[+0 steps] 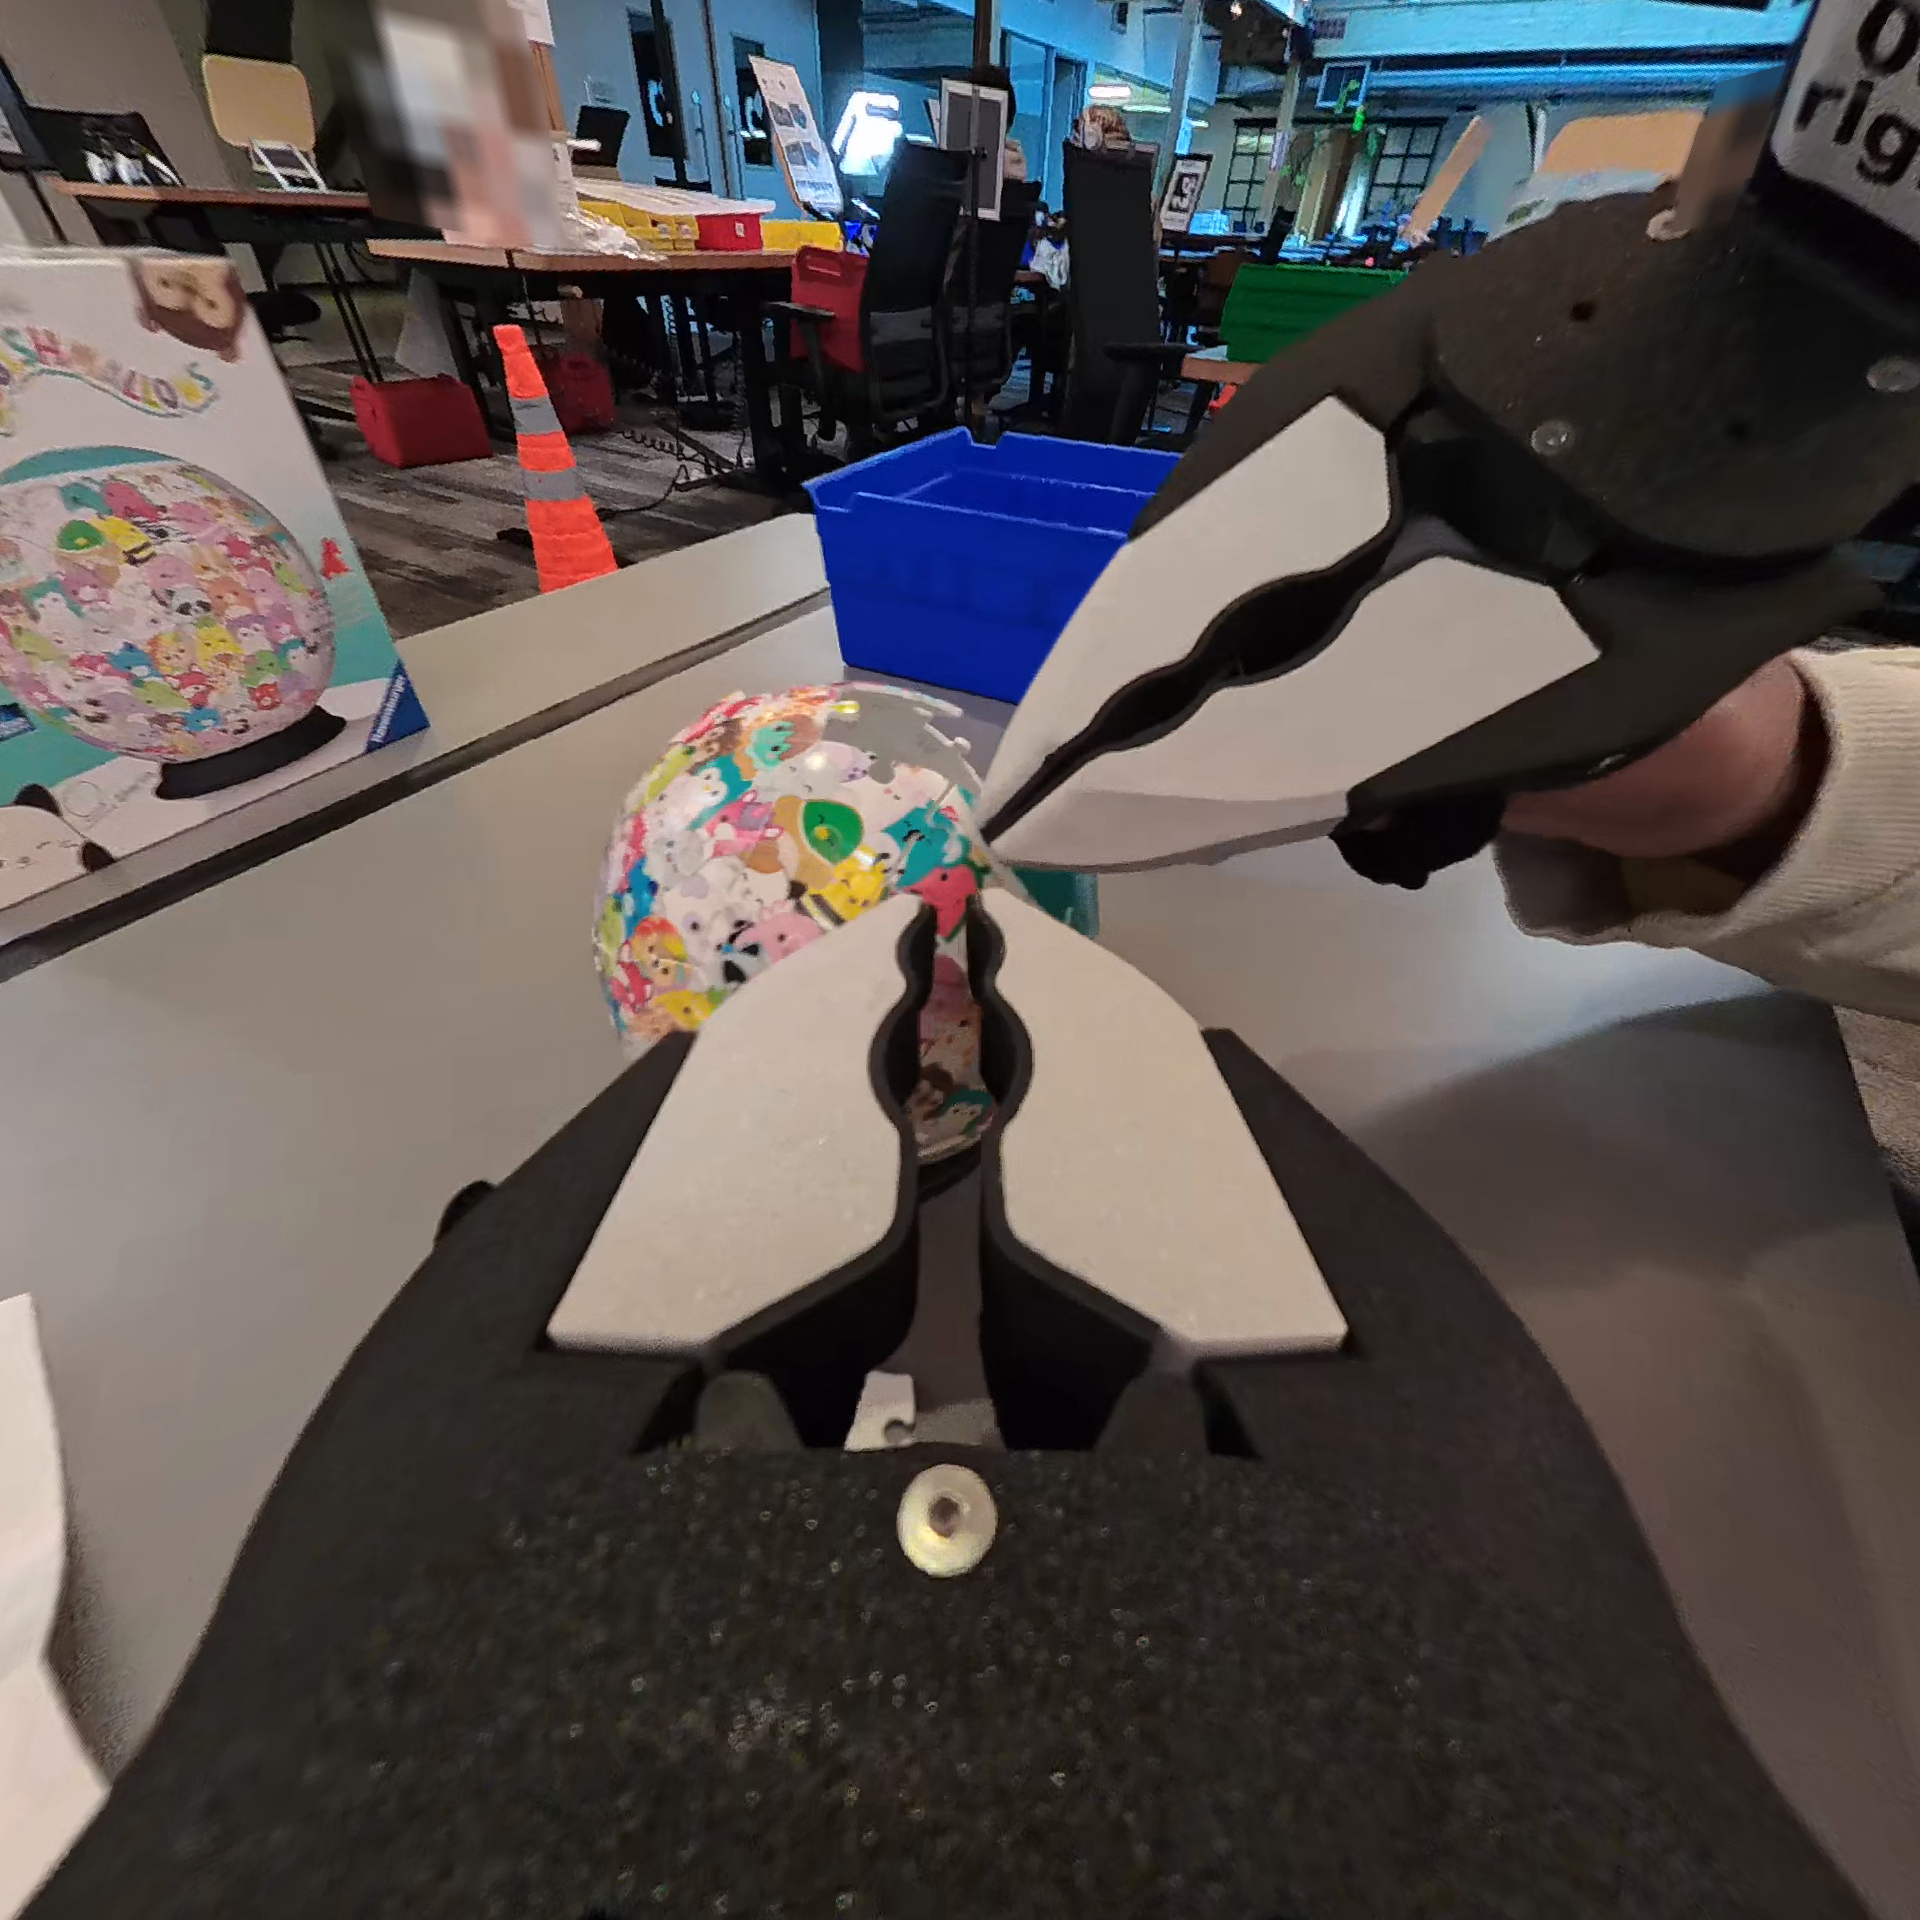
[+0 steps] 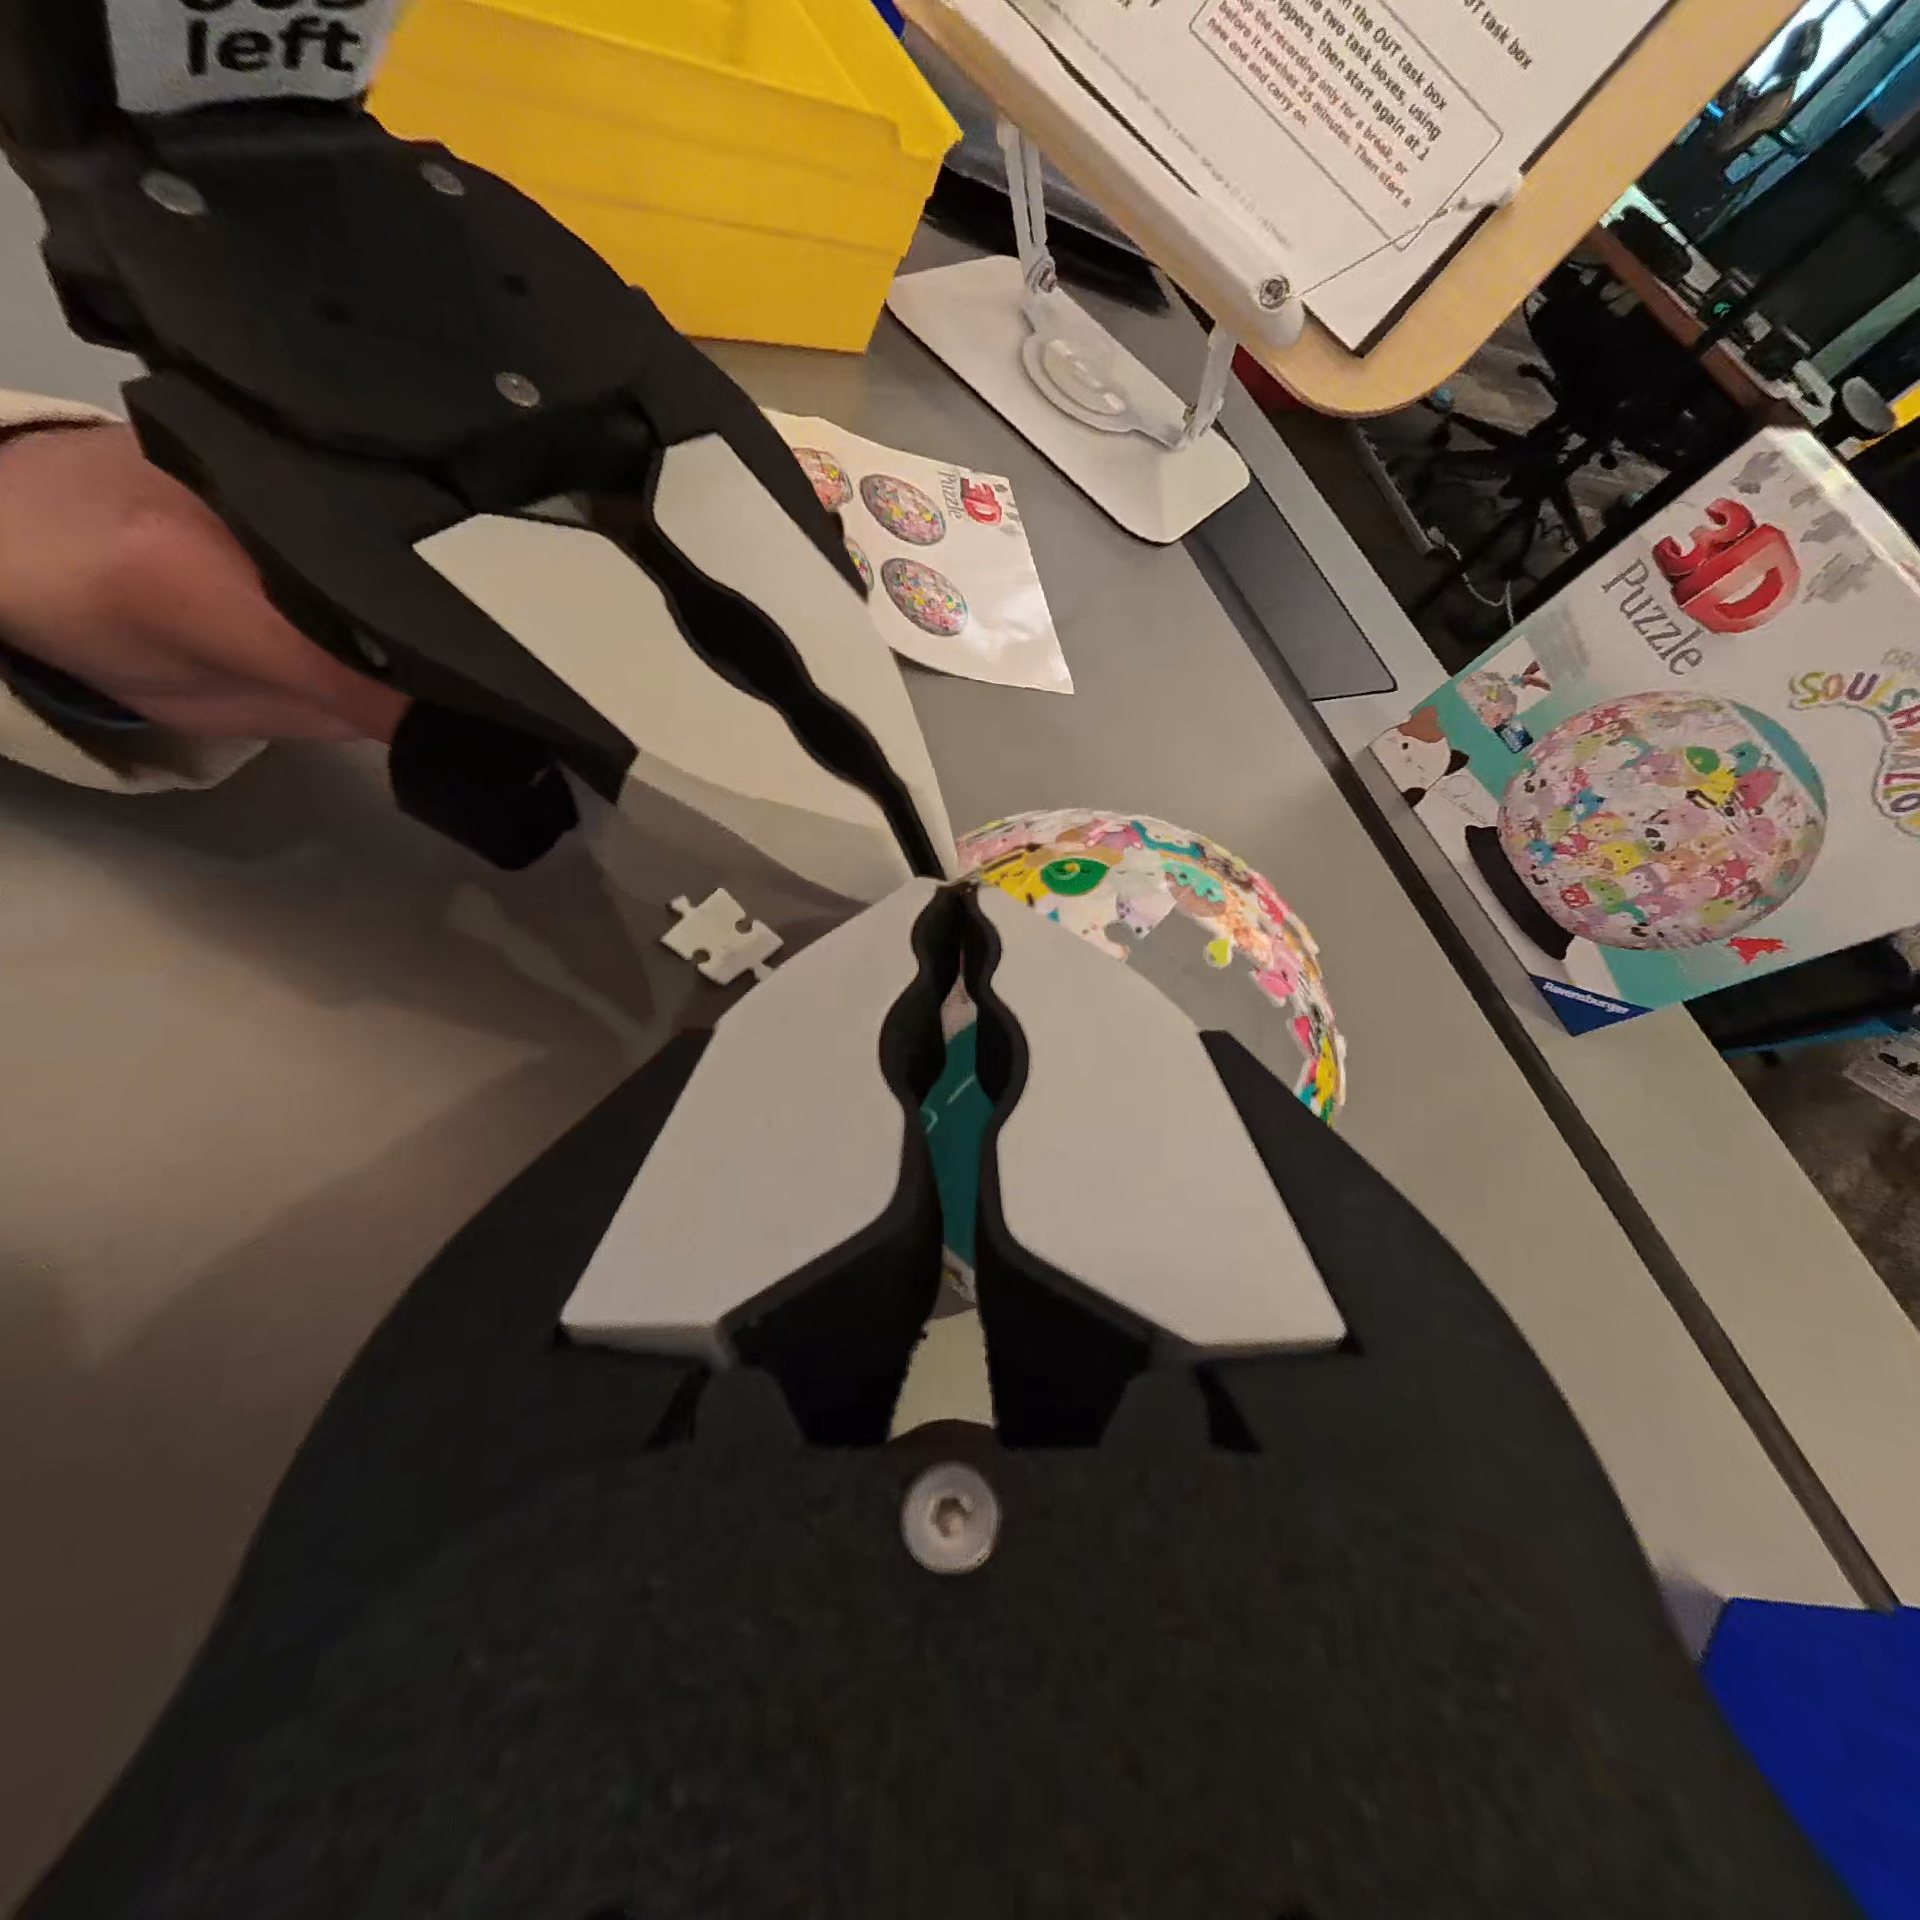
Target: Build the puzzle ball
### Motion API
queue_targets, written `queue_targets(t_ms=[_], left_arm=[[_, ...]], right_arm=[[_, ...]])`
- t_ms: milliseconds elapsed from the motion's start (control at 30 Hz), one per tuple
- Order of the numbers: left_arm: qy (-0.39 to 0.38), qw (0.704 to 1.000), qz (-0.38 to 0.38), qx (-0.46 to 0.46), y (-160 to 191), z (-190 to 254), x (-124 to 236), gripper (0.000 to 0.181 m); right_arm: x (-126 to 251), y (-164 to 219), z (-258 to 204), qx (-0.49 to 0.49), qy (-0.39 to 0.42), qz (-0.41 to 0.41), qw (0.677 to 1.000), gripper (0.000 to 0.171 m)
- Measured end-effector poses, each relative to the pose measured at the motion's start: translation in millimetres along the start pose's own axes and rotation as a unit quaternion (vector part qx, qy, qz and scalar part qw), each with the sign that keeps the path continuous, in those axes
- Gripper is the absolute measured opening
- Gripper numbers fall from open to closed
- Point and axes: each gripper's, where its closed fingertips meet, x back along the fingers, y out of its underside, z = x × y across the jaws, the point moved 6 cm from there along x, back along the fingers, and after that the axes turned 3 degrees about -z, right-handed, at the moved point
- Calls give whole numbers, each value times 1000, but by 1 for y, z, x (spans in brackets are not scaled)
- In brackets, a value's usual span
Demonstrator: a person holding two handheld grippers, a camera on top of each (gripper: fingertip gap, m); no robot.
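Both tools meet at the colourful, partly built puzzle ball [image 1: 769,862] sitting on the grey table [image 1: 312,1091]; left tool [image 1: 945,914] is nearly closed, its tips close together against the ball's near side, nothing visibly between them; right tool [image 2: 951,909] has its tips pinched together at the ball's upper edge, whether on a piece I cannot tell; only the right wrist view catches the loose white puzzle piece [image 2: 722,935] lying beside the ball, plus the yellow plastic bin [image 2: 675,156]; only the left wrist view shows the blue plastic bin [image 1: 977,561] behind; the printed puzzle box [image 2: 1683,748] stands well apart; a hand [image 1: 1683,769] grips the right tool, angled downward.
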Motion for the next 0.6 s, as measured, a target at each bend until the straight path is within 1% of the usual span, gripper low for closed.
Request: queue_targets(t_ms=[100, 300, 433, 600], left_arm=[[-9, 1000, -3, 7, 1, -8, 10, 5], [-54, 998, -17, 2, 8, -29, 26, 4], [-46, 999, -1, 27, 5, -33, 30, 4], [-42, 999, 1, 33, 5, -33, 31, 4]], right_arm=[[-3, 0, -2, -3, -4, -11, 1000, 0], [-15, 8, -7, 2, 3, -40, 999, 0], [-13, 4, -9, 1, 0, -27, 1000, 0], [-17, 6, -6, -2, 16, -37, 999, 0]])
